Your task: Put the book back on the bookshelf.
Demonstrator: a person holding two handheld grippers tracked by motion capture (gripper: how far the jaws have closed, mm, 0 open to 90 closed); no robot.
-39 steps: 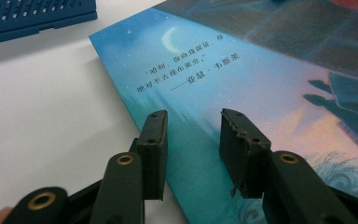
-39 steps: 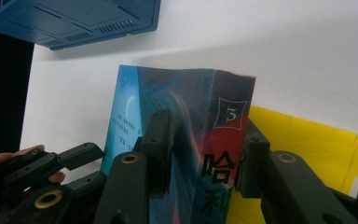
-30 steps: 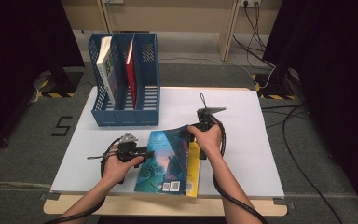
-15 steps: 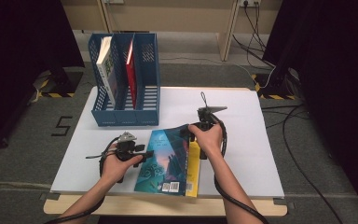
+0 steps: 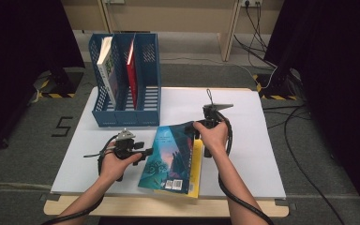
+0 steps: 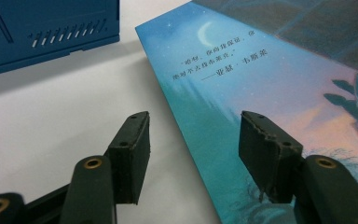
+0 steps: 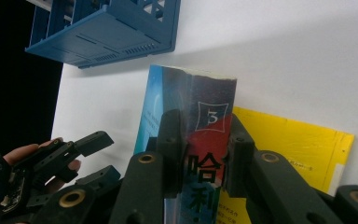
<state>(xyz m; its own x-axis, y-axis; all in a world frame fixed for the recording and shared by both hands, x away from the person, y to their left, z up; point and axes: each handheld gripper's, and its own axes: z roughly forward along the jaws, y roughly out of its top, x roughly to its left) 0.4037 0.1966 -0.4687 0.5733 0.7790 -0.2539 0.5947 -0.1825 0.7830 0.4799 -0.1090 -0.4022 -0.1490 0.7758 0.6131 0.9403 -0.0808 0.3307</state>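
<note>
Scene: we see a person's two forearms come in from the near edge of a white counter [image 5: 262, 140], each hand holding a pair of tongs.
Right hand: our right hand [image 5: 212, 135] is wrapped over its grip, wrist bent inward toward the middle of the counter.
Right tongs: the right tongs [image 7: 204, 154] are clamped on the spine of the teal book [image 5: 171, 157], one jaw on each side of the spine.
Teal book: it sits at the counter's near middle, its spine edge lifted by the right tongs, its cover sloping down to the left; it rests partly over a yellow book [image 5: 196, 164] that lies flat beneath it.
Left hand: our left hand [image 5: 116, 161] lies low on the counter, forearm angled in from the lower left, tongs pointing right toward the book.
Left tongs: the left tongs [image 6: 193, 140] stand apart, the book's left edge lying between the two jaws; we cannot tell whether they touch it.
Blue file rack: a blue file rack [image 5: 147, 105] stands at the far left of the counter, with a white book [image 5: 106, 70] and a red book [image 5: 131, 70] upright in its slots.
</note>
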